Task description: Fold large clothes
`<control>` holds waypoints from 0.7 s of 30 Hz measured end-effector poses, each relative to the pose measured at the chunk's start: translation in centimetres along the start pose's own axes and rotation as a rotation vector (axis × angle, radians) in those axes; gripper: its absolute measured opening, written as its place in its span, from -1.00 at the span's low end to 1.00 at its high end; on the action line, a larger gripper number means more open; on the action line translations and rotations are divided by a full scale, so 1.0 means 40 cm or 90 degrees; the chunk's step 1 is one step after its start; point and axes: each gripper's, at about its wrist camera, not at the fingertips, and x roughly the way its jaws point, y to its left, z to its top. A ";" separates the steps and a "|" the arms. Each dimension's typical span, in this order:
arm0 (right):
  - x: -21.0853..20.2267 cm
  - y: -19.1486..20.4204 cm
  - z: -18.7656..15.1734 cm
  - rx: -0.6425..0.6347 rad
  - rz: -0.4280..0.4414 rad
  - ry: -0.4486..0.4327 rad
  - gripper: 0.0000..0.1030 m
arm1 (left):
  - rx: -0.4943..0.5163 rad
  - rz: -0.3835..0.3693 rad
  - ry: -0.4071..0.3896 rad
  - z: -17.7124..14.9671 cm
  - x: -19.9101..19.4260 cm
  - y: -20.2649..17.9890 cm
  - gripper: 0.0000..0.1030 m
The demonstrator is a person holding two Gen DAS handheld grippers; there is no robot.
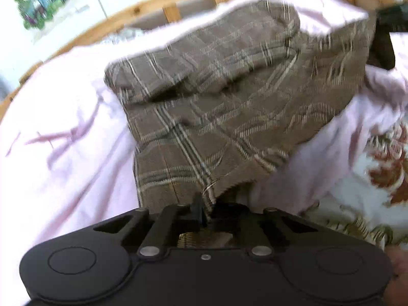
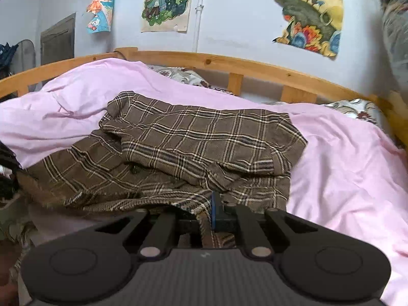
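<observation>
Plaid garment (image 2: 193, 140) edge pinched in right gripper (image 2: 213, 213), seemingly left gripper (image 1: 204, 213) too.

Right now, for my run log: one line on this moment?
left gripper: shut on brown plaid garment | right gripper: shut on garment | pink bedsheet

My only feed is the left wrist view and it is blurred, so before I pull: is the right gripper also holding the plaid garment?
Observer: Yes, the right gripper is shut on the near edge of the plaid garment.
Operator: Is it folded over yet?
Observer: Partly; one layer lies doubled over another on the pink sheet.
Operator: What is beyond the bed?
Observer: A wooden bed rail, then a wall with three posters.
</observation>
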 end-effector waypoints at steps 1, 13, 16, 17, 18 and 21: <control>-0.012 0.005 -0.008 0.003 -0.009 -0.008 -0.88 | -0.008 -0.005 -0.020 0.003 -0.016 0.002 -0.93; -0.207 0.005 -0.018 0.034 0.015 -0.014 -0.91 | -0.044 -0.107 -0.048 0.003 -0.219 0.070 -0.94; -0.272 0.040 -0.019 0.022 0.031 0.003 -0.91 | -0.083 -0.125 -0.040 -0.010 -0.270 0.107 -0.94; -0.295 0.051 -0.019 0.020 0.037 0.006 -0.91 | -0.091 -0.128 -0.039 -0.013 -0.286 0.117 -0.94; -0.323 0.061 -0.019 0.016 0.044 0.008 -0.91 | -0.099 -0.131 -0.038 -0.013 -0.301 0.125 -0.94; -0.387 0.079 -0.009 0.006 0.056 0.004 -0.91 | -0.118 -0.129 -0.044 0.007 -0.324 0.159 -0.94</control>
